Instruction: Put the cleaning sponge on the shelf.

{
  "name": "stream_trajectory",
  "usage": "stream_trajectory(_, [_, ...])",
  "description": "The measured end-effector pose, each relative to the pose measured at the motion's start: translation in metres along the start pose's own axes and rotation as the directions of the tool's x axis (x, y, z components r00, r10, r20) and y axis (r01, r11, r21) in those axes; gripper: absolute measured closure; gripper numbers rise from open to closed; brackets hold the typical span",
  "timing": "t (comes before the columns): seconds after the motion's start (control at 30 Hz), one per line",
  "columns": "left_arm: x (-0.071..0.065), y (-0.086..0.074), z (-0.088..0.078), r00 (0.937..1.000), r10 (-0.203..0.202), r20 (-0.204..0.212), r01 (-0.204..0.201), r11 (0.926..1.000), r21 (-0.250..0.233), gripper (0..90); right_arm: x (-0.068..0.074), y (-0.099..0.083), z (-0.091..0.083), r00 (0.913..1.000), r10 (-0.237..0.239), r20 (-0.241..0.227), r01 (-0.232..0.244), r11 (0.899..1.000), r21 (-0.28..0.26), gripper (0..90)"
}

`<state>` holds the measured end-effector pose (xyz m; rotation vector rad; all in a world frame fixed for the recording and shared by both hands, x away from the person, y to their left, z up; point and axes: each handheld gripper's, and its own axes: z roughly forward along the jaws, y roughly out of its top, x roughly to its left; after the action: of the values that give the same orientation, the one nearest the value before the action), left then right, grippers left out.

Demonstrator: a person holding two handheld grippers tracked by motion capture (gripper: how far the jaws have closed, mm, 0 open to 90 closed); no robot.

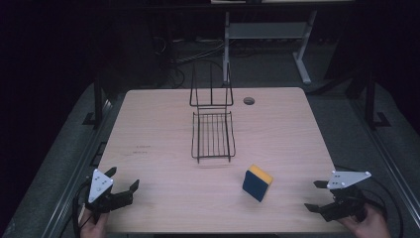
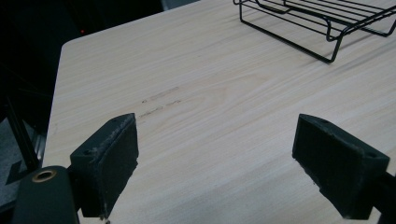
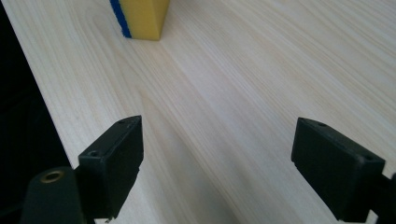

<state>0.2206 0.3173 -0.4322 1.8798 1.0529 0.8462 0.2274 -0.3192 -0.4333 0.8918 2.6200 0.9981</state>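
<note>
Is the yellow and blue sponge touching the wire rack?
Apart. In the high view, bare wood of the table shows between the sponge and the near edge of the wire rack.

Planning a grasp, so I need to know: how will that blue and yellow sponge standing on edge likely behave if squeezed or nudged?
The sponge looks like soft foam, so it would probably compress between the jaws and feel light. It stands on a narrow edge on the table, so a nudge could likely tip it flat. Its blocky shape shouldn't roll.
</note>
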Motion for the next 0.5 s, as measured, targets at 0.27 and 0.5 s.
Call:
stream_trajectory(0.27, [-0.001, 0.001, 0.001, 1.0000, 0.003, -0.002, -0.003, 1.0000, 0.002, 13.9, 0.009, 0.010, 0.005, 0.9996, -0.026, -0.013, 0.026, 1.000, 0.007, 14.9])
stream_trajectory(0.5, [-0.001, 0.001, 0.001, 1.0000, 0.002, 0.005, -0.002, 1.0000, 0.001, 13.9, 0.018, 0.018, 0.010, 0.9991, -0.042, -0.008, 0.042, 0.999, 0.004, 14.9])
